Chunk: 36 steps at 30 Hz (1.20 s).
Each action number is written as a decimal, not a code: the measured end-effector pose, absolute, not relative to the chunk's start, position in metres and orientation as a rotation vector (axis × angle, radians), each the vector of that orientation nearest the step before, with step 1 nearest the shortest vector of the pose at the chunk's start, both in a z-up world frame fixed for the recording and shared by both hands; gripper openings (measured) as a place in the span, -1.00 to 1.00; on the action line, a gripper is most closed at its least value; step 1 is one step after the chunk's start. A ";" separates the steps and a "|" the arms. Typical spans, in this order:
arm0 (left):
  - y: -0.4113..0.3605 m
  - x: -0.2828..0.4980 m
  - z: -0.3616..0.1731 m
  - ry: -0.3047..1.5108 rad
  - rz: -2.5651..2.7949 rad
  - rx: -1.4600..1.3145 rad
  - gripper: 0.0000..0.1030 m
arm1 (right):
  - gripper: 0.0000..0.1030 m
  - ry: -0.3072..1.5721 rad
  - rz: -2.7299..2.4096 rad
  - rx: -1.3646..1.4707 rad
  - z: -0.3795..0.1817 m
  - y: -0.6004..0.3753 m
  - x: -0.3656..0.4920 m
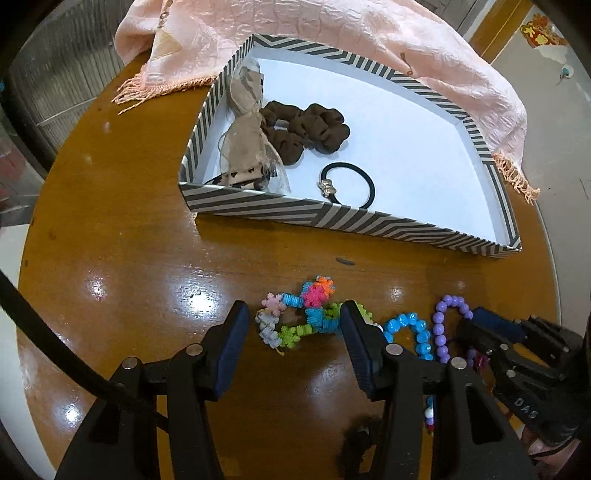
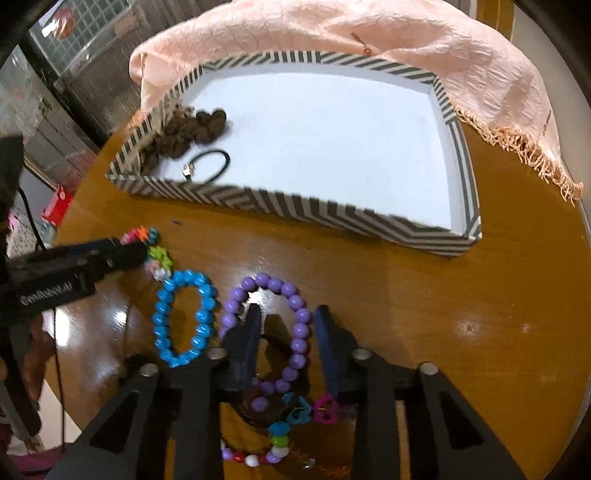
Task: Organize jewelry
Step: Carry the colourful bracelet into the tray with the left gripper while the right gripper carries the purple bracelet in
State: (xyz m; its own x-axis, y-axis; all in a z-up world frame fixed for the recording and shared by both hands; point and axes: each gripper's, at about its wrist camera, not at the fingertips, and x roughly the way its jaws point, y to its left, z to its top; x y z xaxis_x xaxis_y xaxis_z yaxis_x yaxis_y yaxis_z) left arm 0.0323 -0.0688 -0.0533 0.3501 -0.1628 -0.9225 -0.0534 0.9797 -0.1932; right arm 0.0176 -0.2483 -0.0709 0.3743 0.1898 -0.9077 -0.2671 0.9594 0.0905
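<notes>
Left claw [image 1: 293,325]: spread wide just above the bench, pointing steeply down; the multicoloured flower-bead bracelet [image 1: 295,317] lies between its fingers, untouched as far as can be seen.
Right claw [image 2: 284,325]: narrowed, with no pad clearly pressing; its left finger stands inside the loop of the purple bead bracelet [image 2: 299,332] and its right finger outside, so one side of the loop runs between them.
Blue bead bracelet [image 2: 184,317]: flat on the bench, between the flower-bead bracelet and the purple one.
Mixed-bead strand [image 2: 280,439]: under the right claw, at the near edge of the bench.
Striped tray [image 1: 332,218]: shallow, white inside, towards the far edge of the bench.
Tray contents: brown scrunchie [image 1: 314,127], beige ribbon bow [image 1: 245,147] against the left wall, black hair tie [image 1: 349,182] by the near wall.
Pink scarf [image 1: 332,33]: draped behind the tray along the far edge.
Bench [image 1: 129,240]: round, glossy brown wood.
</notes>
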 end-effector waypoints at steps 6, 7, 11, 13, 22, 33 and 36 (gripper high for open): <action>-0.076 0.035 -0.052 1.188 -0.107 -0.125 -1.00 | -0.82 1.143 0.311 -0.076 -0.070 -0.250 0.014; -0.076 0.034 -0.051 1.189 -0.112 -0.122 -1.00 | -0.82 1.139 0.316 -0.061 -0.067 -0.252 0.014; -0.065 0.029 -0.040 1.176 -0.139 -0.172 -1.00 | -0.82 1.088 0.351 -0.020 -0.041 -0.253 0.009; -0.060 0.027 -0.031 1.161 -0.146 -0.184 -1.00 | -0.82 1.065 0.365 -0.012 -0.028 -0.253 0.006; -0.047 0.023 0.016 1.075 -0.173 -0.184 -1.00 | -0.82 0.950 0.385 0.016 0.024 -0.249 0.004; -0.046 0.028 0.039 1.036 -0.177 -0.160 -1.00 | -0.82 0.887 0.363 0.017 0.049 -0.251 0.015; -0.049 0.032 0.043 1.031 -0.179 -0.150 -1.00 | -0.82 0.883 0.357 0.018 0.051 -0.252 0.019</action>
